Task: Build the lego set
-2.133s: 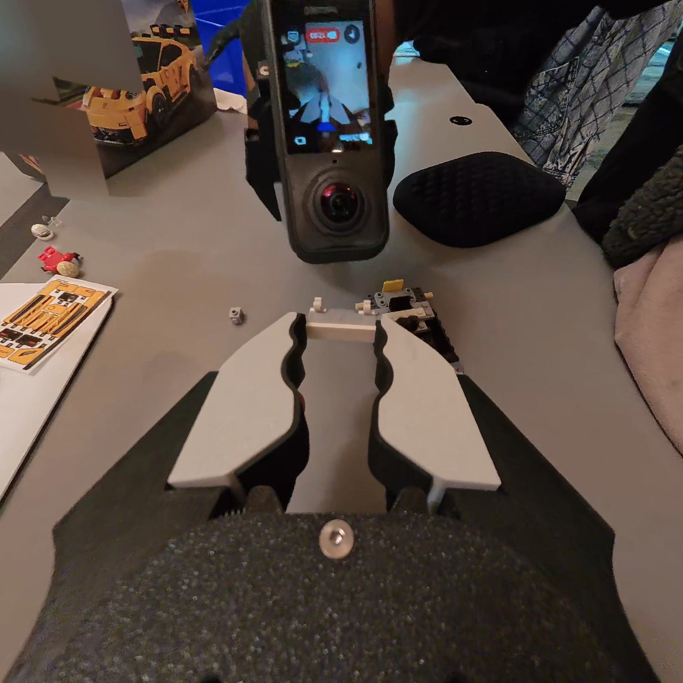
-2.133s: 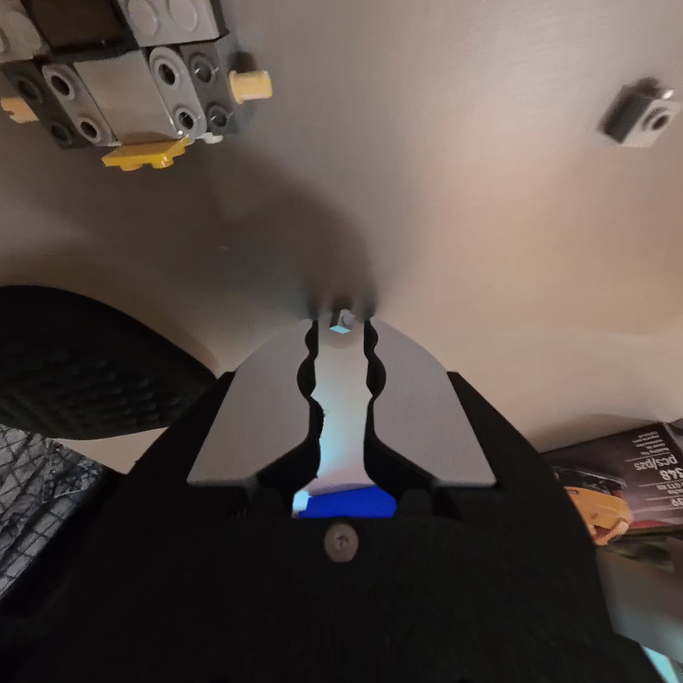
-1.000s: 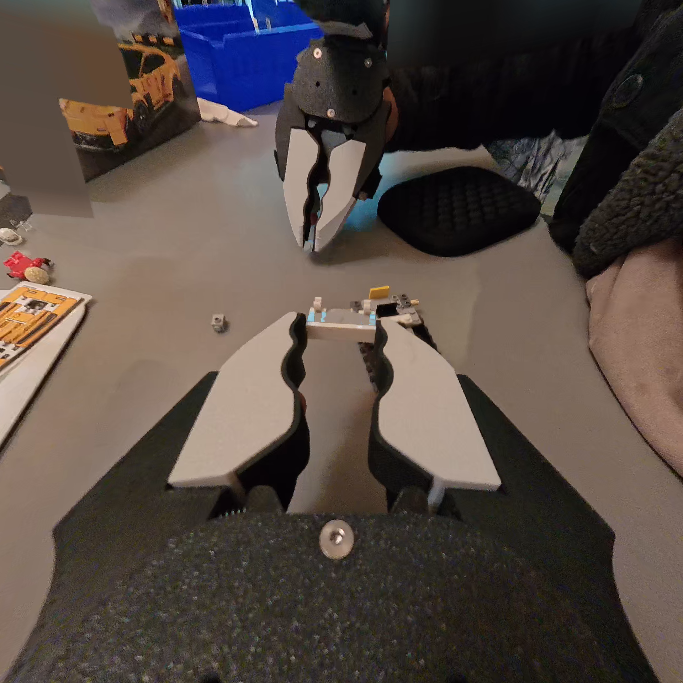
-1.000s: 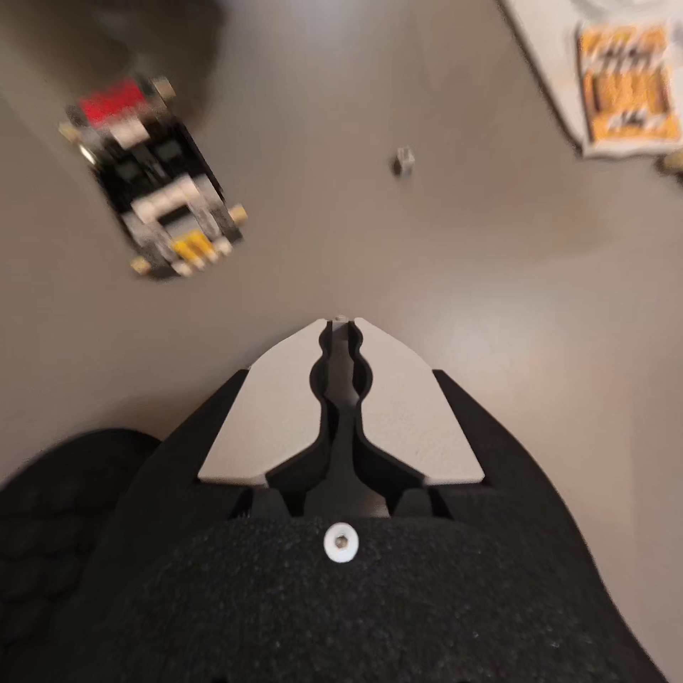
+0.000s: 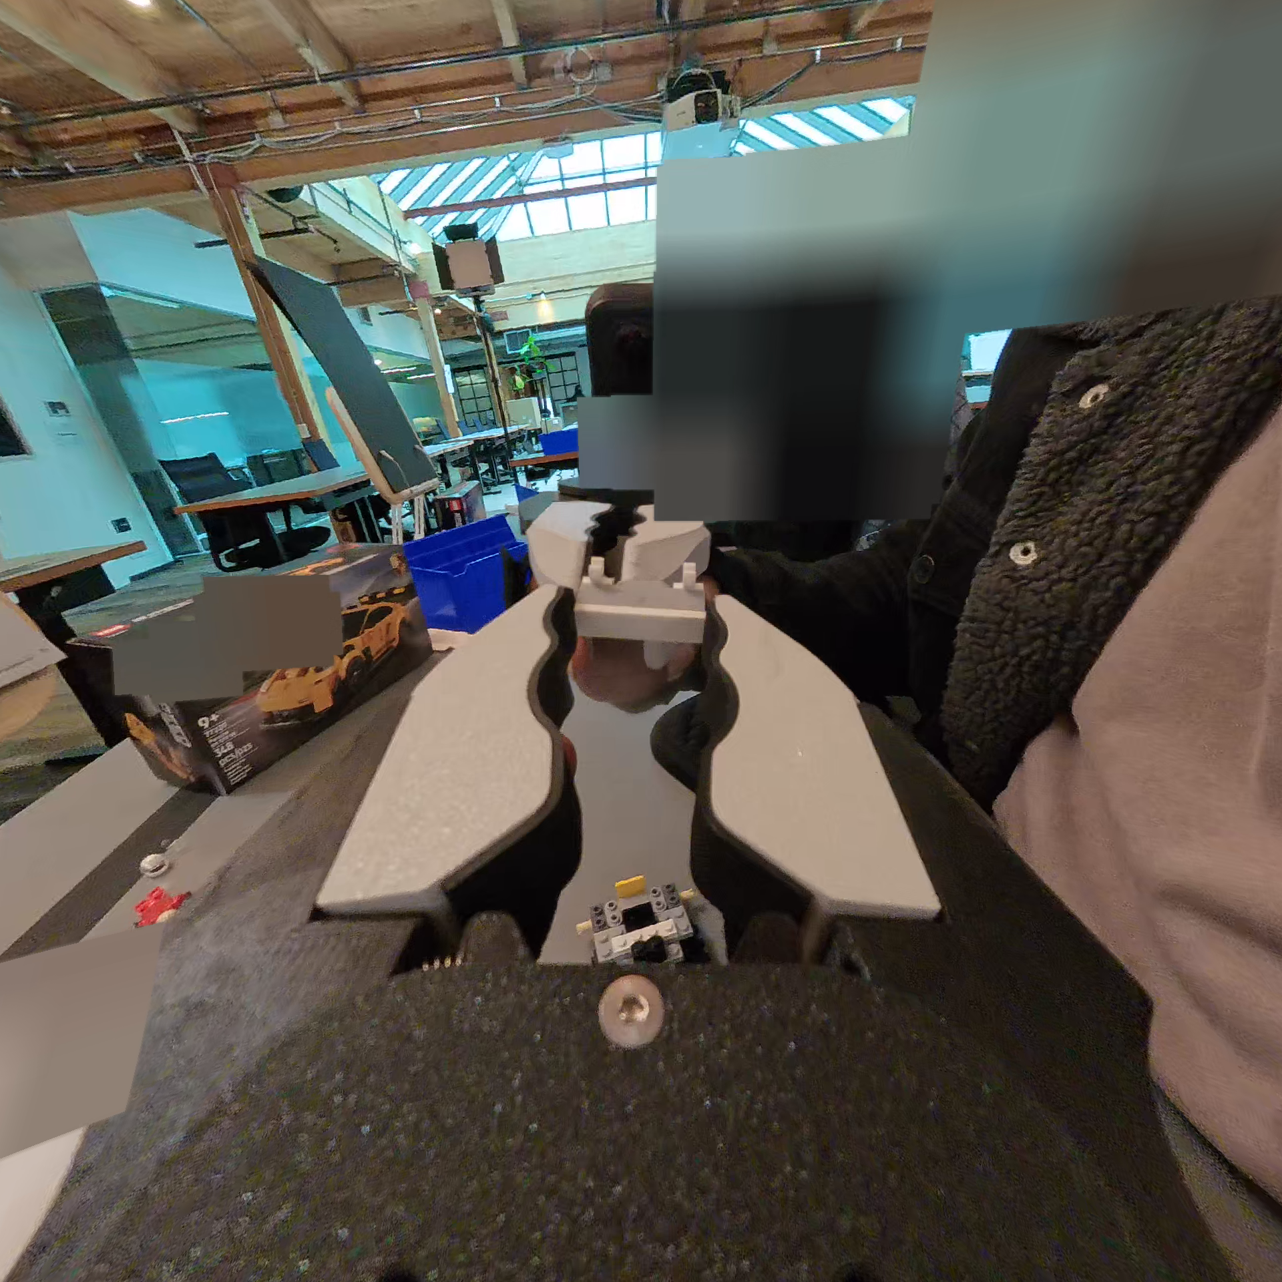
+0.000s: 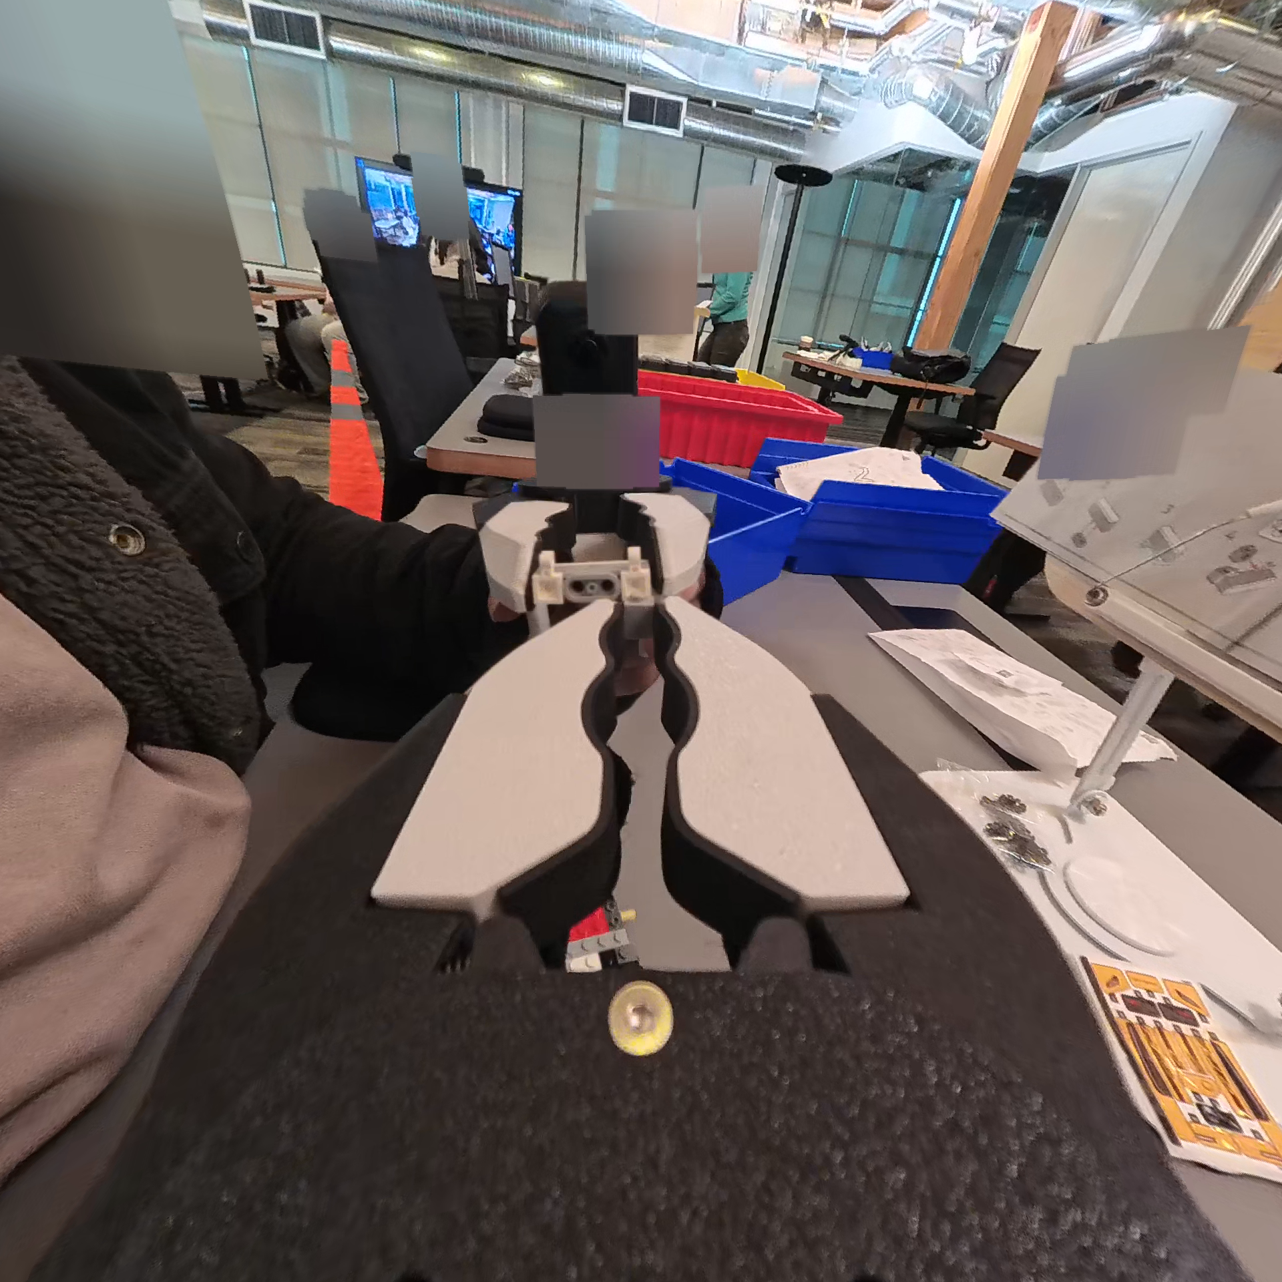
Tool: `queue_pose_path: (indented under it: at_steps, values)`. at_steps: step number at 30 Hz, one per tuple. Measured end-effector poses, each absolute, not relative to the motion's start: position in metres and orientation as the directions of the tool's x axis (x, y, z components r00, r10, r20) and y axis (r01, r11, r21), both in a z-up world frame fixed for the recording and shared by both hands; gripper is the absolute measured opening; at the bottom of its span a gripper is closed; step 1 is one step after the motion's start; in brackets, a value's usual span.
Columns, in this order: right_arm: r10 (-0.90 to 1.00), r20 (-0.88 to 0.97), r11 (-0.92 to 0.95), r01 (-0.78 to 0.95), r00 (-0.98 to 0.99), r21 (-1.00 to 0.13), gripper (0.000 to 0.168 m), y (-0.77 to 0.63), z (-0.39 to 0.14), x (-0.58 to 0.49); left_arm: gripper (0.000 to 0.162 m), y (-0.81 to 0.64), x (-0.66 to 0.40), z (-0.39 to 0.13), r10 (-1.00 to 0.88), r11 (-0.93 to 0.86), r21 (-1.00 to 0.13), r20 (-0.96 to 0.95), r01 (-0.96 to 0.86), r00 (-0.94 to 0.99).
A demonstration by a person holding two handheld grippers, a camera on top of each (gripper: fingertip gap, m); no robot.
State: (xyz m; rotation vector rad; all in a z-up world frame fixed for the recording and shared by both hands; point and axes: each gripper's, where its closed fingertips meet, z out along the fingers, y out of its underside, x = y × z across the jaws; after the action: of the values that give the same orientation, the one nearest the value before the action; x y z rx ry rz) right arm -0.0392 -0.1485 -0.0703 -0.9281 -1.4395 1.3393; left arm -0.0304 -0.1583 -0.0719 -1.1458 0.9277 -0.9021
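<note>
My left gripper (image 5: 635, 603) is shut on a white lego piece (image 5: 638, 614) with two clips on top and holds it in the air. My right gripper (image 5: 614, 548) faces it tip to tip. In the right wrist view, my right gripper (image 6: 635, 610) is shut on a small dark grey piece (image 6: 635, 624), held against the underside of the white and grey piece (image 6: 593, 586) in the left gripper (image 6: 596, 548). The part-built car (image 5: 642, 919) lies on the grey table below, also showing between the right gripper's fingers (image 6: 596, 943).
The lego box (image 5: 277, 666) and a blue bin (image 5: 465, 576) stand at the left. A small red piece (image 5: 159, 905) lies near the table edge. Blue bins (image 6: 867, 513), papers (image 6: 1006, 687), a sticker sheet (image 6: 1193, 1068) and a clear board (image 6: 1144, 548) show in the right wrist view. A person's jacket (image 5: 1110, 555) is close. The grippers are tip to tip, or close to it. Both grippers' tips are roughly 20 centimetres from the part-built car (image 5: 642, 919).
Both grippers have risen from the table and tilted up to face each other. The white piece and the small grey piece have come together in the air; the car stays on the table.
</note>
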Motion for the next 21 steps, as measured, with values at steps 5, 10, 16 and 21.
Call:
queue_pose_path:
  at_steps: [5,10,16,21]
  values:
    - [0.949,0.135,0.123,-0.060,-0.285,-0.991,0.007,-0.151,-0.073,-0.039,0.035,-0.158,-0.032,-0.081,-0.929,0.169,-0.984,-0.138,0.063,0.344]
    - [0.949,0.133,0.127,-0.037,-0.285,-0.991,0.007,-0.151,-0.080,-0.042,0.035,-0.158,-0.032,-0.088,-0.933,0.148,-0.987,-0.121,0.056,0.337]
    - [0.949,0.110,0.110,-0.016,-0.294,-0.994,0.007,-0.148,-0.087,-0.043,0.036,-0.156,-0.033,-0.095,-0.937,0.134,-0.990,-0.112,0.045,0.332]
    - [0.949,0.097,0.104,0.007,-0.299,-0.995,0.007,-0.145,-0.095,-0.043,0.036,-0.153,-0.032,-0.102,-0.932,0.133,-0.991,-0.116,0.026,0.344]
